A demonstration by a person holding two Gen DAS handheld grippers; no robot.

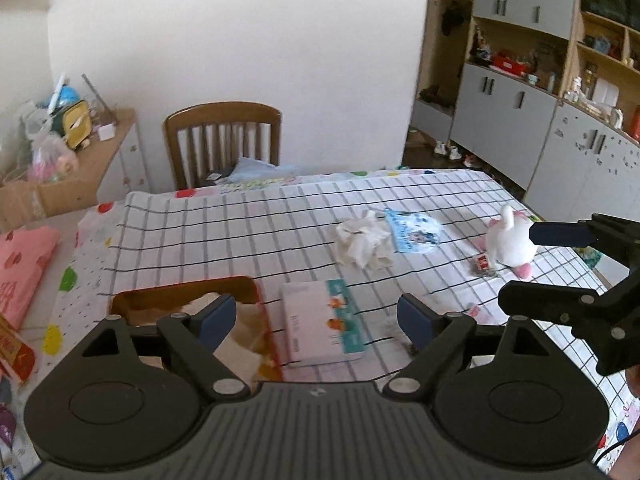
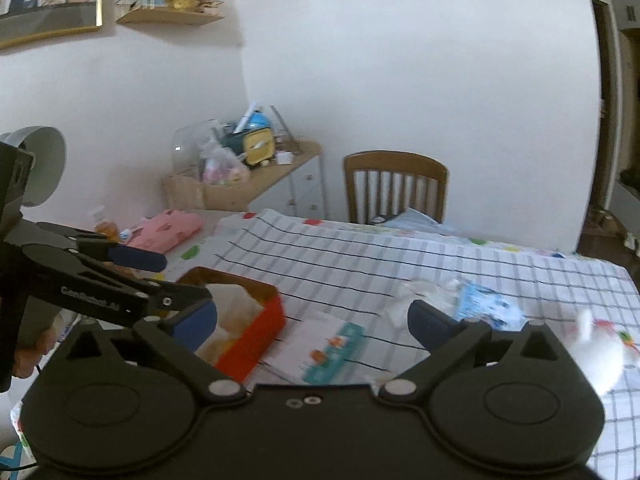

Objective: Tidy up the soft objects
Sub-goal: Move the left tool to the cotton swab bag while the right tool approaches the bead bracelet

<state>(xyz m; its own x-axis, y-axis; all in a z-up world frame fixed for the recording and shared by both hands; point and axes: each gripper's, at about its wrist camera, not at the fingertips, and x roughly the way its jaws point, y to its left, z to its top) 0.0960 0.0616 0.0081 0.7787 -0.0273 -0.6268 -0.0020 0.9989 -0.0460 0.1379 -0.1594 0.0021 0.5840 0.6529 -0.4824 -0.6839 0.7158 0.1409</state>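
A: Where are the soft things?

B: A crumpled white cloth (image 1: 362, 242), a blue printed pouch (image 1: 414, 232) and a white plush toy (image 1: 510, 240) lie toward the table's (image 1: 248, 236) far right corner. A red-rimmed tray (image 1: 256, 300) sits at the near left edge.

A: And the grippers?

B: Left gripper (image 1: 316, 320) and right gripper (image 2: 312, 320) both hover with jaws spread, empty.

A: Risks?

B: Probably colliding; they hang close together.
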